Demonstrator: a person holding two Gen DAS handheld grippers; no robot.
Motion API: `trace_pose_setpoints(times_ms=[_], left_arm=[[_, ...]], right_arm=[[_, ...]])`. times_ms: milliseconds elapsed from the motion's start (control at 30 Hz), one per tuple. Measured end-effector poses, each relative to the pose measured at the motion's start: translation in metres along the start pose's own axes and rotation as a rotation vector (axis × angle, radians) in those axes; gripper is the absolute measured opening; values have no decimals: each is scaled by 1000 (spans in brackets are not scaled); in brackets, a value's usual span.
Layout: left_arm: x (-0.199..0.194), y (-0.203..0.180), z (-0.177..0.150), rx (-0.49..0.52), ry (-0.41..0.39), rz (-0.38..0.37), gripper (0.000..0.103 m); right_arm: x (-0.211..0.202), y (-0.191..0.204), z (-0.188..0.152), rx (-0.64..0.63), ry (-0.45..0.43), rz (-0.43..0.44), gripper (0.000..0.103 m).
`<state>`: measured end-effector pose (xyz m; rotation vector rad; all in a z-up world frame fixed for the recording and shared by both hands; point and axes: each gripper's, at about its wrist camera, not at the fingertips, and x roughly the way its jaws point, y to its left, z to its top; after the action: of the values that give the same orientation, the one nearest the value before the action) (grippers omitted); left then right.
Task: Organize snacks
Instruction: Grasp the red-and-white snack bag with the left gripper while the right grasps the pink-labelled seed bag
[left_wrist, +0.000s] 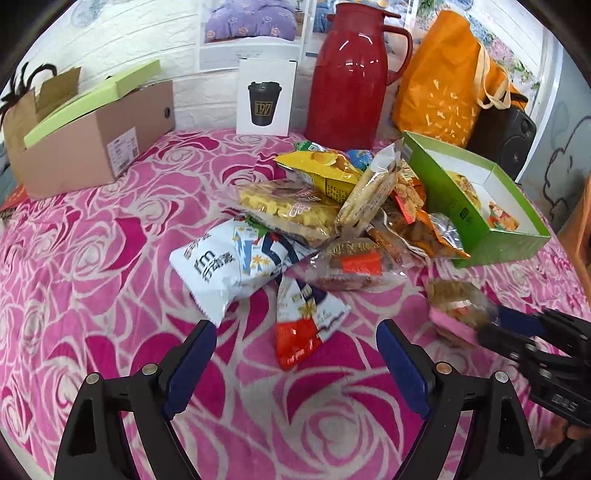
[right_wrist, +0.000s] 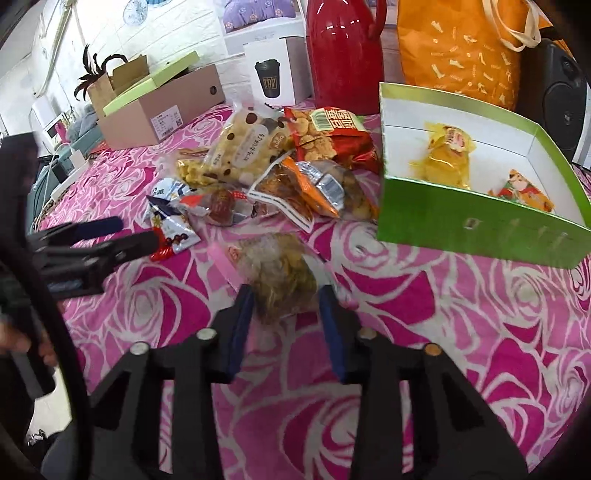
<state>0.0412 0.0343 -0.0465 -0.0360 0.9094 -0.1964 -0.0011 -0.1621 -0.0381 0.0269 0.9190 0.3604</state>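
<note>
A heap of snack packets (left_wrist: 332, 206) lies on the pink rose cloth beside an open green box (left_wrist: 447, 188) that holds a yellow packet (right_wrist: 443, 155) and a small orange one (right_wrist: 524, 192). My left gripper (left_wrist: 295, 332) is open, just above the cloth, with a small red, white and blue packet (left_wrist: 303, 325) between its fingers, untouched. My right gripper (right_wrist: 286, 291) is shut on a clear packet of brown snacks with a pink edge (right_wrist: 280, 269), in front of the green box (right_wrist: 480, 221). The left wrist view shows that packet (left_wrist: 454, 302) at the lower right.
A red thermos jug (left_wrist: 354, 74), an orange tote bag (left_wrist: 443, 85) and a black speaker (left_wrist: 509, 136) stand behind the heap. A white carton with a cup picture (left_wrist: 266, 96) leans on the wall. A cardboard box (left_wrist: 92, 140) sits at the back left.
</note>
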Motion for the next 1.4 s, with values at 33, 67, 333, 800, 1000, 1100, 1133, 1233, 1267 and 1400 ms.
trace_pose_setpoints(times_ms=[33,67,333,800,1000,1100,1133,1233,1267,1400], left_arm=[[5,0,3,-2,-1,11,87],[8,1,6,-7,0,12,82],[25,0,10,-2,42,-3,63],[32,12,8,-87,79,-93,56],[42,6,12,-62,72,-80,41],[36,-1,11,-20,66,-57,39],[32,-4,11,-7,58,-46,39],[14,-9,11,15,20,-44,39],[8,-9,12,18,9,-46,39],[-23,-14,23,35,-51,-79,39]], right_arm=[[-3,-1,-1,3,0,8,34],[-5,-1,-2,4,-2,7,34],[7,7,2,12,13,9,65],[28,15,11,-18,23,2,72],[34,10,13,-1,23,5,51],[32,5,15,25,18,33,35],[30,5,15,22,17,31,32],[21,6,15,22,4,50,21],[16,8,16,21,-10,57,21],[-13,10,23,6,-79,71,18]])
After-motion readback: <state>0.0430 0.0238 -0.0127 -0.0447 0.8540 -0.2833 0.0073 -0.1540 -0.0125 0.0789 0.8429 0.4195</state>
